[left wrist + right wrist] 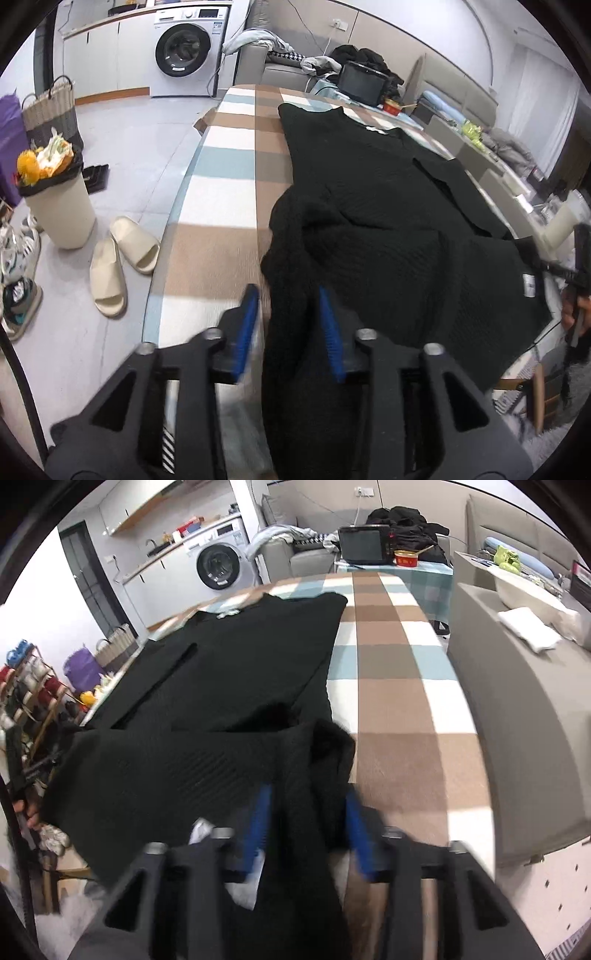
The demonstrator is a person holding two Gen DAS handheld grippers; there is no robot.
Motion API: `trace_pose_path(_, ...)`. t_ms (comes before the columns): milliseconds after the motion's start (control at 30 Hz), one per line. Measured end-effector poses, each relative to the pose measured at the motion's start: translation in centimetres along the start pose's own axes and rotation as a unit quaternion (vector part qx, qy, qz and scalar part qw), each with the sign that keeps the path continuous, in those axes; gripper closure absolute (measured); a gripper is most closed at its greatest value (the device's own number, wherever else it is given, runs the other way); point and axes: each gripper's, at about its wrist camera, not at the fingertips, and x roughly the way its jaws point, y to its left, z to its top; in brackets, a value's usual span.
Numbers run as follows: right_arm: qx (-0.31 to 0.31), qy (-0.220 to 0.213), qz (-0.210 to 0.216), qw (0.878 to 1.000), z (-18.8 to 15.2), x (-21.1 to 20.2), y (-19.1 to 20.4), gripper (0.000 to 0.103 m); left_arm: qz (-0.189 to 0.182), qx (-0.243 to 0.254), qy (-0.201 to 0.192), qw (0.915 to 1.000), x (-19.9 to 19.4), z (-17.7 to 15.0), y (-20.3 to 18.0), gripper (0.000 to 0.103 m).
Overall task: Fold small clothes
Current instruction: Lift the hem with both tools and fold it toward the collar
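A black garment (pixel 388 206) lies spread over the checked worktop (pixel 229 177), its collar toward the far edge and its near part bunched and draped over the near edge. The left tool (pixel 288 325) sits at the near edge with its blue pads (pixel 248 325) apart; a fold of the garment runs between them, but the pads do not press on it. The right tool (pixel 308 827) is likewise at the near edge, jaws parted, a bunched fold (pixel 314 775) between its pads (pixel 258 823) without being pinched. Both views are blurred near the tools.
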Motion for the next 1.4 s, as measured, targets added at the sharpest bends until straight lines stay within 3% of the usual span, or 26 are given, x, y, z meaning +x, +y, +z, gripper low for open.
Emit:
trace_pose_path(67, -0.009, -0.007, 0.012, 1.000, -1.2, -1.3, 0.0, 0.041, -0.006, -0.008, 0.005, 0.9999, -1.3, -1.2, 0.1, 0.049)
trace_pose_path(267, -0.021, 0.034, 0.014, 0.999, -5.0, -1.3, 0.1, 0.041, -0.021, -0.003, 0.021, 0.9996, -2.8, -4.1, -0.7, 0.049)
trace_pose_path(333, -0.029, 0.039, 0.026, 0.998, -5.1, -1.5, 0.6, 0.043, -0.015, 0.008, 0.020, 0.9997, -3.0, -4.7, -1.2, 0.058)
trace_pose_path(367, -0.031, 0.045, 0.039, 0.998, -5.1, -1.5, 0.9, 0.044, -0.017, 0.014, 0.018, 0.9996, -3.2, -5.0, -1.5, 0.071)
trace_pose_path(400, -0.037, 0.044, 0.047, 0.997, -5.3, -1.7, 1.1, 0.046, -0.019, 0.022, 0.017, 0.9994, -3.6, -5.2, -1.8, 0.075)
trace_pose_path(533, -0.066, 0.034, 0.070, 0.995, -5.9, -2.6, 2.5, 0.046, -0.022, 0.021, 0.009, 0.9995, -4.0, -5.3, -1.9, 0.076)
trace_pose_path(700, -0.037, 0.003, 0.085, 0.996, -5.6, -2.5, 2.1, 0.047, -0.019, -0.016, 0.014, 0.9996, -3.0, -4.8, -0.6, 0.080)
trace_pose_path(733, -0.030, 0.001, 0.085, 0.996, -5.5, -2.3, 2.0, 0.056, -0.019, -0.019, 0.013, 0.9995, -2.6, -4.6, -0.4, 0.091)
trace_pose_path(767, -0.023, -0.001, 0.084, 0.996, -5.4, -1.9, 1.7, 0.062, -0.017, -0.023, 0.010, 0.9996, -2.6, -4.5, -0.3, 0.098)
trace_pose_path(800, -0.017, 0.000, 0.078, 0.997, -5.3, -1.5, 1.6, 0.075, -0.016, -0.023, 0.005, 0.9996, -2.7, -4.4, -0.3, 0.100)
trace_pose_path(833, -0.015, 0.000, 0.064, 0.998, -5.3, -1.2, 1.5, 0.094, -0.015, -0.023, -0.001, 0.9996, -2.7, -4.1, -0.2, 0.100)
trace_pose_path(867, -0.017, -0.007, 0.047, 0.999, -5.2, -1.3, 1.5, 0.097, -0.013, -0.019, -0.015, 0.9996, -3.4, -4.0, -0.3, 0.101)
trace_pose_path(1167, -0.007, -0.161, 0.023, 0.987, -1.4, -6.6, 1.4, 0.098, -0.023, 0.000, -0.099, 0.9949, -6.7, 1.1, -0.8, 0.101)
trace_pose_path(1300, 0.014, -0.189, 0.009, 0.982, 1.5, -6.0, 1.3, 0.098, -0.025, -0.015, -0.124, 0.9918, -5.8, 5.2, -0.4, 0.101)
trace_pose_path(1400, 0.035, -0.182, -0.016, 0.983, 3.8, -3.5, 0.9, 0.098, -0.013, -0.029, -0.120, 0.9922, -3.3, 7.7, 0.2, 0.101)
